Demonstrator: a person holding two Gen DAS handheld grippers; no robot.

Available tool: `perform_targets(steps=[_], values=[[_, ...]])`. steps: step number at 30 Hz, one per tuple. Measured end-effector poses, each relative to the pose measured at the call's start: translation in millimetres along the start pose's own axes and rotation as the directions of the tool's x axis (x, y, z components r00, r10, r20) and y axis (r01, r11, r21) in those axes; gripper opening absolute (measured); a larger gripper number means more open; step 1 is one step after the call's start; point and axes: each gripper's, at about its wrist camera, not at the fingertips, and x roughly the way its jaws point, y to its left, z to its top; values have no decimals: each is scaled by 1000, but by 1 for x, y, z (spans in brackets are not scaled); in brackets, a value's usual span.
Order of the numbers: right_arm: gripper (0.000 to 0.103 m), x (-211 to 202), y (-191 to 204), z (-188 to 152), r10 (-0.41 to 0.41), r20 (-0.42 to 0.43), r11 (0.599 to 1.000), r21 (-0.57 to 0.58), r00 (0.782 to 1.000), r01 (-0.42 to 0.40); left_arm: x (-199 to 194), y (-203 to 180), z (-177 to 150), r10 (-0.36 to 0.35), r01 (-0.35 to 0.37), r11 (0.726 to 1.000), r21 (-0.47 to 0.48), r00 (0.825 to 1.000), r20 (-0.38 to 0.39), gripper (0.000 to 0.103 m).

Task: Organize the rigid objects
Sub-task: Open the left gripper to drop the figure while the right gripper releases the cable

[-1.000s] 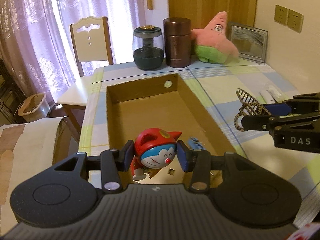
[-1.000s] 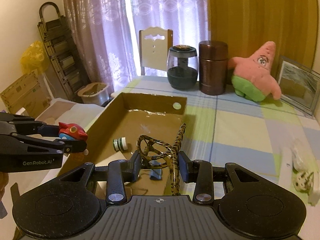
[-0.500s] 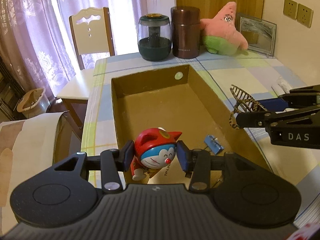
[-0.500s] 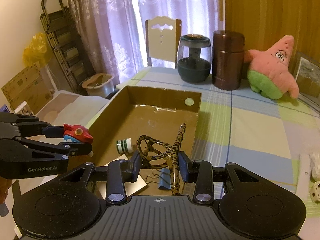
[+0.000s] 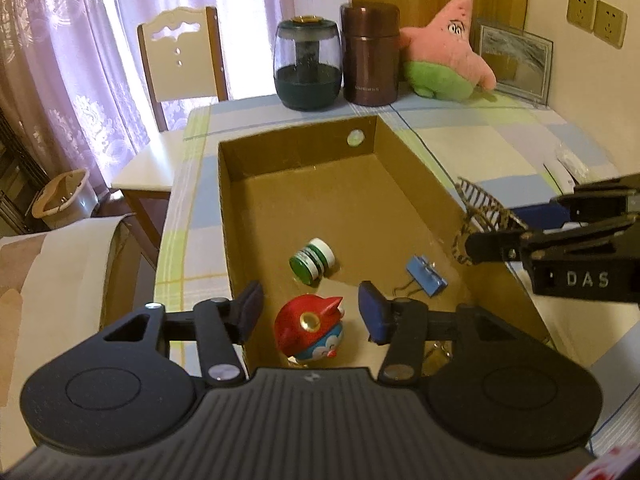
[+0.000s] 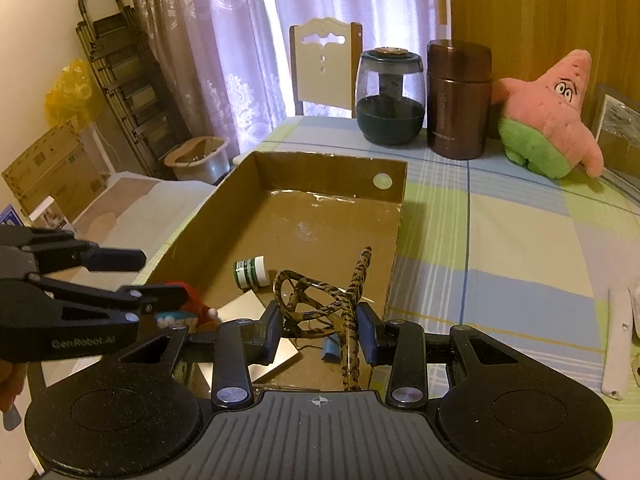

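Note:
A red and blue cat figurine (image 5: 310, 332) lies in the near end of the open cardboard box (image 5: 416, 168), free between the spread fingers of my left gripper (image 5: 310, 314), which is open above it. It also shows in the right wrist view (image 6: 192, 308). My right gripper (image 6: 318, 330) is shut on a leopard-print hair claw clip (image 6: 320, 308) and holds it over the box's near right part. The clip also shows in the left wrist view (image 5: 476, 216). A small green and white bottle (image 5: 312, 260) and a blue binder clip (image 5: 426, 276) lie on the box floor.
At the back of the checked tablecloth (image 6: 500, 240) stand a dark glass jar (image 5: 308, 68), a brown canister (image 5: 372, 54), a pink star plush (image 5: 448, 52) and a framed picture (image 5: 514, 60). White items (image 6: 618, 340) lie at the right. A chair (image 5: 180, 64) stands behind the table.
My left gripper has opened and the cat figurine has dropped into the box. Both grippers have risen, showing more of the box floor. The right gripper still holds the hair clip.

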Motion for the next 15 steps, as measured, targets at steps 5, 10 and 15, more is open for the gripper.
perform_targets(steps=[5, 10, 15], values=[[36, 0, 0, -1, 1, -1, 1000, 1, 1000, -1, -9, 2, 6, 14, -14, 1000, -12, 1000, 28, 48], [36, 2, 0, -1, 2, -5, 1000, 4, 1000, -2, -12, 2, 8, 25, -24, 1000, -18, 999, 40, 48], [36, 6, 1, 0, 8, -6, 1000, 3, 1000, -8, -11, 1, 7, 26, -25, 1000, -15, 999, 40, 48]])
